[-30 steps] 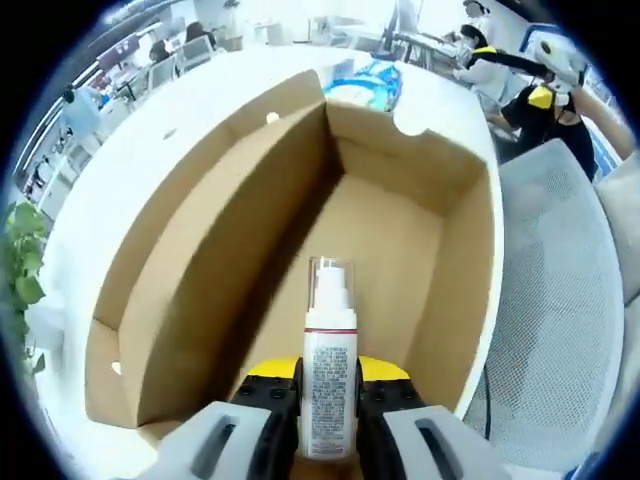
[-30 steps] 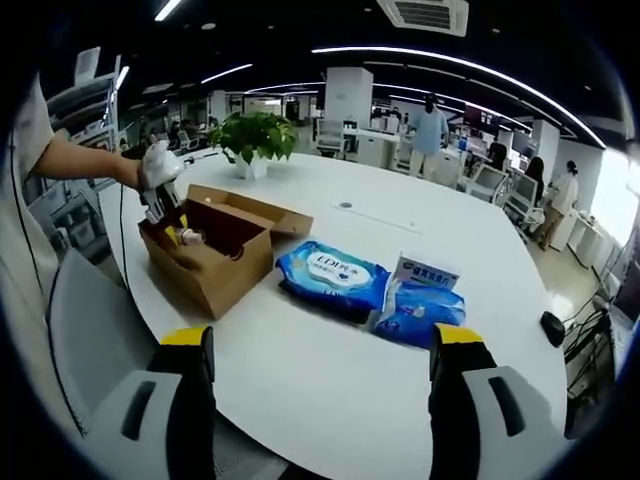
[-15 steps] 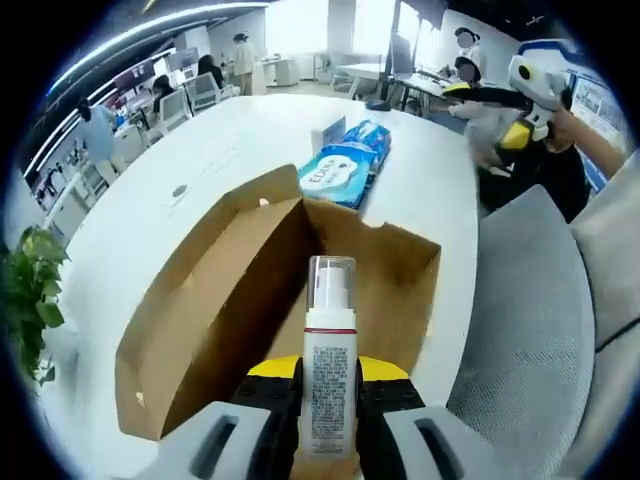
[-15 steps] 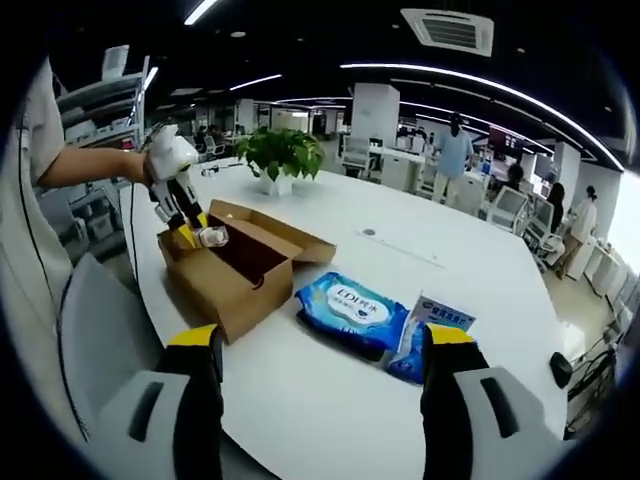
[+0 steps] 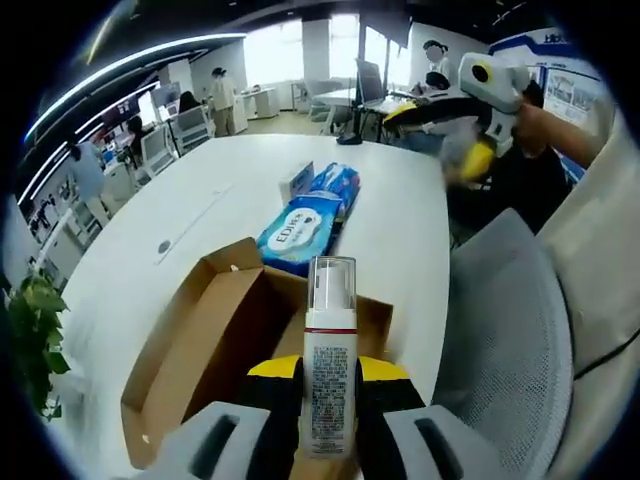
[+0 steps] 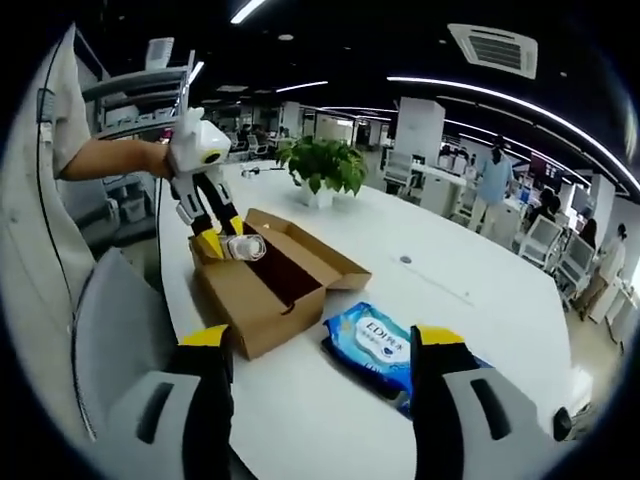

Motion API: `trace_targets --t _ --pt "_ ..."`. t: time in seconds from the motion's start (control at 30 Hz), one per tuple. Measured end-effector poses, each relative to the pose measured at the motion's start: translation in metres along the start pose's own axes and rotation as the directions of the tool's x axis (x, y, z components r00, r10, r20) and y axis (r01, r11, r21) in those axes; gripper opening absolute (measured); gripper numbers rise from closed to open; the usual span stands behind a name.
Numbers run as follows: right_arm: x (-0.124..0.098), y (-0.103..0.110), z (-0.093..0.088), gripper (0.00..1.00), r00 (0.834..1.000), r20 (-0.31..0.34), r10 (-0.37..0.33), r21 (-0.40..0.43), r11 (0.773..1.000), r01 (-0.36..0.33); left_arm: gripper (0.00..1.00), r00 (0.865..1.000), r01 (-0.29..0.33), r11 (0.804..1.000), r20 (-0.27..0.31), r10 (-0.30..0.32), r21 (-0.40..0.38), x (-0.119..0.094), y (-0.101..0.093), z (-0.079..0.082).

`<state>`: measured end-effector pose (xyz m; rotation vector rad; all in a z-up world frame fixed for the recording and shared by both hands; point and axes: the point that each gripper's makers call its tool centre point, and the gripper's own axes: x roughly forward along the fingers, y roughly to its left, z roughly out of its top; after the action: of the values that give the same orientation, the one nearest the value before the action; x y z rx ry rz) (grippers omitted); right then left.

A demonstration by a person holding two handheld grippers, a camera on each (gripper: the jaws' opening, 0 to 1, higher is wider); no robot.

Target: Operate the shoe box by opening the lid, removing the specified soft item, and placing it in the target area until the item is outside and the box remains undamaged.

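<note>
White office table (image 6: pixel 480 330), open shoe box (image 6: pixel 270 285), left claw (image 5: pixel 330 385) gripping bottle (image 5: pixel 329 350)

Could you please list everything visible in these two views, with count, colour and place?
Shoe box: one, brown cardboard, lid open, on the table's near edge.
Pump bottle: one, white with clear cap, above the box.
Wipes packs: two, blue, on the table beside the box.
Small carton: one, white, by the farther pack.
Potted plant: one, green, far side of the table.
Table: one, white.
Chair: one, grey, beside the table.
Left gripper: shut on the bottle.
Right gripper: open, empty.
</note>
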<state>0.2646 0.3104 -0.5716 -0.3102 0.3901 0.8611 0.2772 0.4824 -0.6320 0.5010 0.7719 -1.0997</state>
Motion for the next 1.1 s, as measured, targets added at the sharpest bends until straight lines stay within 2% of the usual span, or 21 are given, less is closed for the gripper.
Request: trace_targets --t 0.2,0.33,0.53,0.7,0.9,1.1 --pt "0.005 0.015 0.015 0.66 0.995 0.012 0.101 -0.039 0.994 -0.101 0.19 0.999 0.022 1.0 0.046 -0.023 0.012 0.0 -0.015 0.015" --pt "0.009 0.021 0.015 0.61 0.99 -0.03 0.138 -0.085 0.986 -0.14 0.19 0.998 0.028 0.999 0.063 -0.03 0.026 -0.002 -0.024 0.02" --pt "0.017 0.033 0.022 0.61 0.98 -0.044 0.195 -0.136 0.971 -0.199 0.19 0.995 0.066 0.996 0.074 -0.071 0.066 0.0 -0.041 0.024" --pt "0.022 0.043 0.028 0.59 0.967 -0.055 0.247 -0.175 0.952 -0.253 0.19 0.993 0.074 0.994 0.089 -0.081 0.074 0.003 -0.047 0.029" --pt "0.025 0.052 0.034 0.56 0.951 -0.066 0.301 -0.226 0.924 -0.308 0.19 0.986 0.087 0.991 0.133 -0.1 0.1 0.001 -0.053 0.04" --pt "0.029 0.059 0.039 0.5 0.938 -0.066 0.34 -0.265 0.9 -0.345 0.19 0.98 0.092 0.988 0.163 -0.112 0.125 -0.001 -0.057 0.046"
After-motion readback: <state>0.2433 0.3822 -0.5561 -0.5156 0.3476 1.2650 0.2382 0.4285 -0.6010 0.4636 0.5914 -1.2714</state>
